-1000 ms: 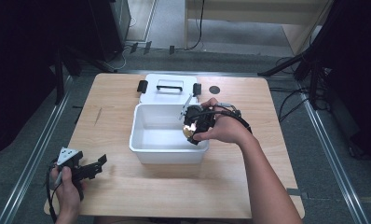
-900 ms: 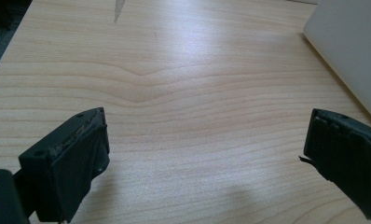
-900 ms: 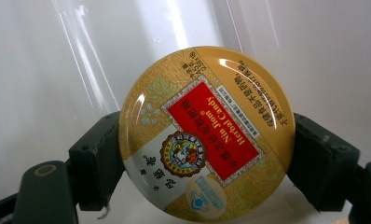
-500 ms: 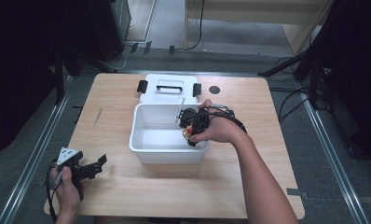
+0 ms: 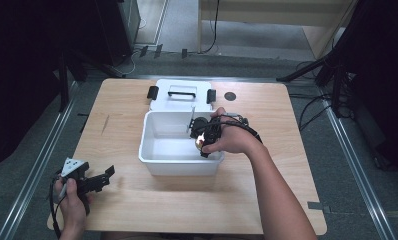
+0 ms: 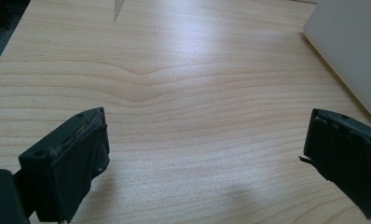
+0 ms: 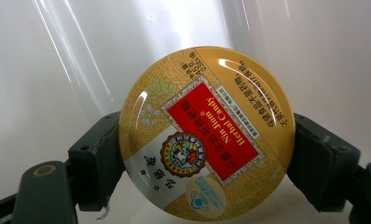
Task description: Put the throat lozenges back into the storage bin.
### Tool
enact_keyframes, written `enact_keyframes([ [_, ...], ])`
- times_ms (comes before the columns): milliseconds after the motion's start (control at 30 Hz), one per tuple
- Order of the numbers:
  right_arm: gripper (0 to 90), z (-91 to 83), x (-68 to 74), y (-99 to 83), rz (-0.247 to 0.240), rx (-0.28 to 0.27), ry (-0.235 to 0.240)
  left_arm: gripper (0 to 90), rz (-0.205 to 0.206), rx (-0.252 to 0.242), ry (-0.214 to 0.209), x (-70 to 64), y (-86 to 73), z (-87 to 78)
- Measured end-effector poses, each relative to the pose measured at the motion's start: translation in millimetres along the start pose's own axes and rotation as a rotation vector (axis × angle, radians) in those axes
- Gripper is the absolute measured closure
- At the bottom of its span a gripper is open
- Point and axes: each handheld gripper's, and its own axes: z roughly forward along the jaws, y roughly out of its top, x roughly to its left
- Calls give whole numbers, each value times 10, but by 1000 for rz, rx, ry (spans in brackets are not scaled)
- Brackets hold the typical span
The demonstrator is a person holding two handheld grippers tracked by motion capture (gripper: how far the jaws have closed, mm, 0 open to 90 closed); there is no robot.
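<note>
My right gripper (image 7: 207,154) clamps the round herbal candy tin (image 7: 206,133) inside the white bin (image 5: 159,150), mid-tabletop; release seems left. My left gripper (image 5: 94,181) rests spread near the front-left corner.

The right hand (image 5: 229,140) reaches its gripper (image 5: 203,136) down over the right rim of the white rectangular plastic bin (image 5: 157,157), jaws clamped. The left hand (image 5: 72,197) holds its gripper (image 5: 104,177), jaws spread, well left of that bin.

A pale wooden table (image 5: 137,210) on grey floor (image 5: 357,165) — dark surroundings, cables (image 5: 312,112) trailing.
</note>
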Motion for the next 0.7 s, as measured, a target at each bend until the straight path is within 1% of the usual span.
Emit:
enact_keyframes([
  [133, 195, -3, 11, 3, 5, 1, 4, 7, -2, 0, -2, 1, 0, 1],
  [267, 190, -22, 7, 12, 7, -13, 4, 7, -3, -1, -2, 4, 1, 1],
  [333, 212, -42, 12, 11, 12, -21, -1, 7, -3, 0, -3, 4, 0, -1],
  [367, 237, -59, 16, 9, 16, -30, 2, 7, -3, 0, -3, 4, 0, 0],
  [467, 282, -126, 9, -5, 21, -67, 16, 7, -3, 0, -2, 4, 1, 0],
  [600, 311, -231, -25, -31, 74, -118, 37, 7, -4, -1, -1, 4, 0, -1],
  [633, 333, -257, -37, -37, 86, -133, 42, 7, -3, -3, -3, 3, -1, -2],
  [700, 346, -320, -51, -56, 111, -157, 46, 7, -1, -8, -8, 2, -3, -4],
])
